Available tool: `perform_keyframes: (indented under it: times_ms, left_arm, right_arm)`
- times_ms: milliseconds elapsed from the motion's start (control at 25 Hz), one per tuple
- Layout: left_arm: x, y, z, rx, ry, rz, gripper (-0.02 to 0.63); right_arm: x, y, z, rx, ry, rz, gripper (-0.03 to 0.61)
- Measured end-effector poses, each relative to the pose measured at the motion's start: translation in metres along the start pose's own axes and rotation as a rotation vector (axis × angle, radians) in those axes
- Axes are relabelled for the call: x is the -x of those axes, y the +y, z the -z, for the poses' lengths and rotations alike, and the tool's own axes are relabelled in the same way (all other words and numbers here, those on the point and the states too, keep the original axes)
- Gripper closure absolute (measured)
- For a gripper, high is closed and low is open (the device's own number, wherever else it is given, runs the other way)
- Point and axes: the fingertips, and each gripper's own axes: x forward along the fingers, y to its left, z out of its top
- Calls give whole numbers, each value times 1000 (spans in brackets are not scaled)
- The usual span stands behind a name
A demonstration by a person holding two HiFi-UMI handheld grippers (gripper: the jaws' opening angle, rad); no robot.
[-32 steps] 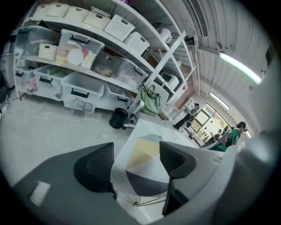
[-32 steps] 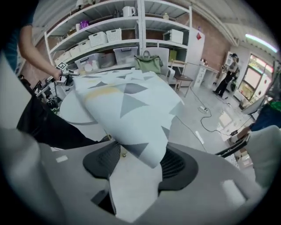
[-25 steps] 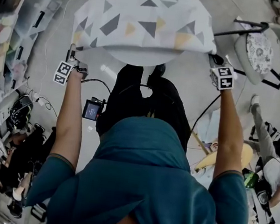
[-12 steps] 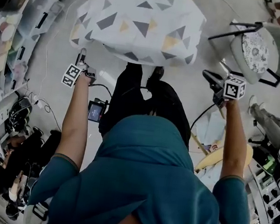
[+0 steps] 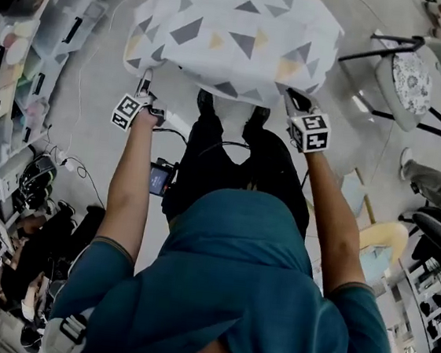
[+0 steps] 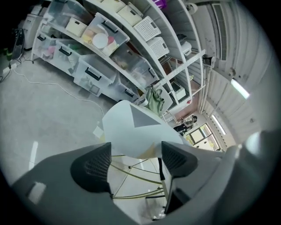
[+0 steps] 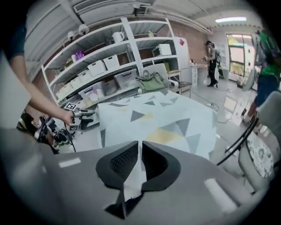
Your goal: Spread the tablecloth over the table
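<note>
The triangle-patterned tablecloth (image 5: 236,35) lies at twelve o'clock from the person. It is draped right over the round worktop, which is hidden beneath it, so the task looks to be at the evening-out stage, not the first throw. At the cloth's five o'clock edge the right claw (image 5: 296,101) has its jaws pinched tight on a fold of the hem, which runs up between the pads. At seven o'clock the left claw (image 5: 145,84) has its jaws well apart and opening. A hanging corner of the cloth shows in the gap just beyond its pads (image 6: 94,165), which do not press on it. Next, I judge, comes a gentle pull from the right claw to level the drape, without dragging the far side off.
</note>
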Motion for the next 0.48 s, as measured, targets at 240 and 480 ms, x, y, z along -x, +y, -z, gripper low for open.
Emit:
perform_keyframes:
  times_ms: [240,480]
  left_arm:
    - [-19,17,-23,10,-8,75,92]
    - [-17,-3,-87,66,-71,396,384]
  right_arm:
    - [-79,51,-56,211,34,154,560]
    - [-114,49,-28,138,231,255,569]
